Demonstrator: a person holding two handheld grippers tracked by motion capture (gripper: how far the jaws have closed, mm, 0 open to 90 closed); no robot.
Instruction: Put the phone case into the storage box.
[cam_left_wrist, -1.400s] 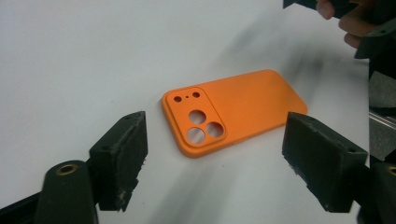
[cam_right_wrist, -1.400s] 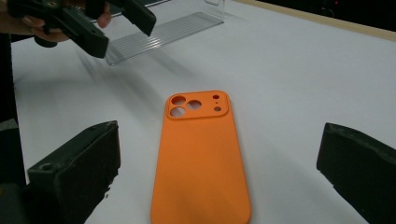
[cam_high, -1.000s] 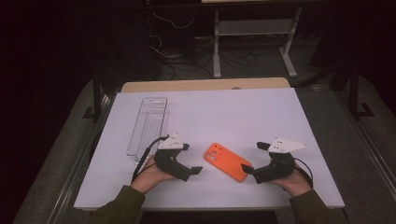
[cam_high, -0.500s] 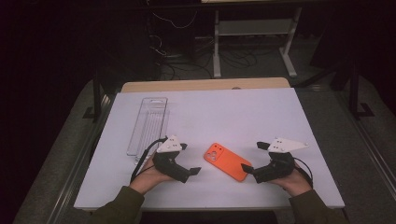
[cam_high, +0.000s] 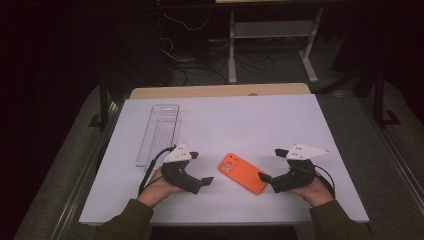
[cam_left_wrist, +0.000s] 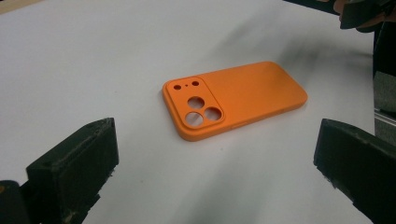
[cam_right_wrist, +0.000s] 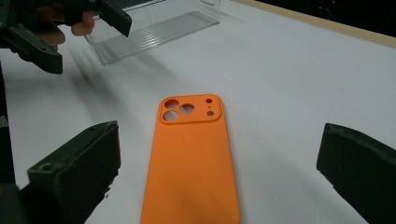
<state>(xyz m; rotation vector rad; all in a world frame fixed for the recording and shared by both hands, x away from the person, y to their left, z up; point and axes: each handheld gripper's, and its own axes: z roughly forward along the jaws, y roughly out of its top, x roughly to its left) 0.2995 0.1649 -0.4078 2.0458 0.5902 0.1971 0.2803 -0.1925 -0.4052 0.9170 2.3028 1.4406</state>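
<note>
Nothing has visibly shifted since the earlier frame. High view: your left gripper (cam_high: 206, 182) and right gripper (cam_high: 263, 177), both released, flank the orange phone case (cam_high: 242, 172) lying flat on the white table (cam_high: 250, 120). Left gripper view: camera cutouts face you. Right gripper view: clear tray (cam_right_wrist: 154, 28) behind.

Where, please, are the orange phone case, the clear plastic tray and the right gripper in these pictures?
orange phone case (cam_high: 242, 172): high view, middle of its flat back.
clear plastic tray (cam_high: 159, 134): high view, its ribbed floor.
right gripper (cam_high: 268, 162): high view, midway between its open jaws, beside the case's near end.
</note>
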